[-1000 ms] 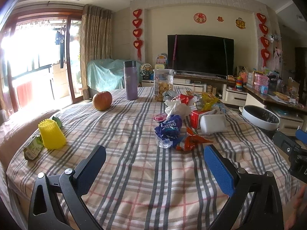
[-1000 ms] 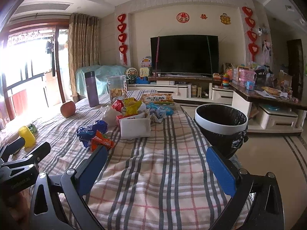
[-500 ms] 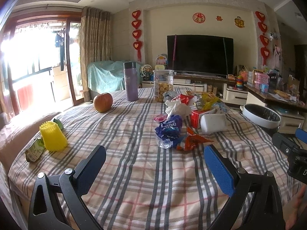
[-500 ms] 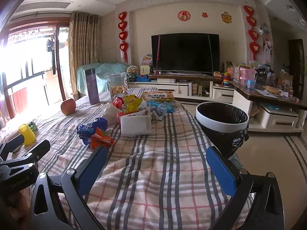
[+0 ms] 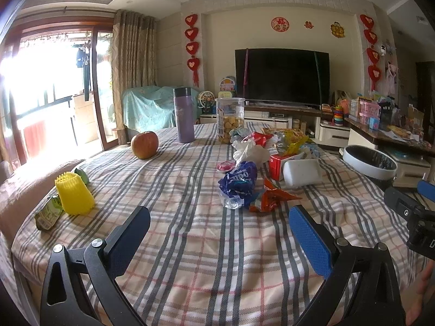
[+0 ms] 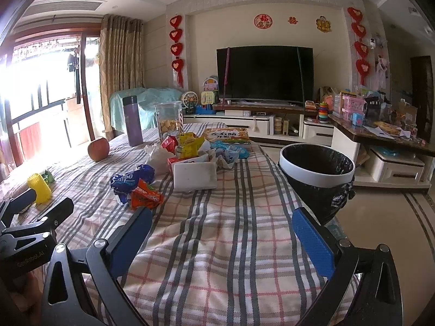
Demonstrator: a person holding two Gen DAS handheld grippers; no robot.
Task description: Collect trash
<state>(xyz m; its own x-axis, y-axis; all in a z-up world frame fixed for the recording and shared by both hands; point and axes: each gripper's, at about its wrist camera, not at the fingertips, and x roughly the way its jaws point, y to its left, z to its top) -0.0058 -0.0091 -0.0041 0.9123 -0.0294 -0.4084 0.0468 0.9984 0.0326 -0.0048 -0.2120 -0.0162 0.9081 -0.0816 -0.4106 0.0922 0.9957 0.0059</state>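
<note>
We are holding left gripper (image 5: 218, 229) spread wide, empty, above plaid tablecloth (image 5: 190, 258). Crumpled blue wrapper (image 5: 239, 180) and orange wrapper (image 5: 272, 198) lying at 12 o'clock, just ahead. Right gripper (image 6: 221, 231) spread, empty; wrappers sitting at 10 o'clock, black-lined trash bin (image 6: 316, 172) at 1 o'clock.

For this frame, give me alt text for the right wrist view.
Open right gripper hovers empty over a plaid-covered table; snack wrappers lie ahead to the left, and a black-lined trash bin stands beside the table's right edge.
</note>
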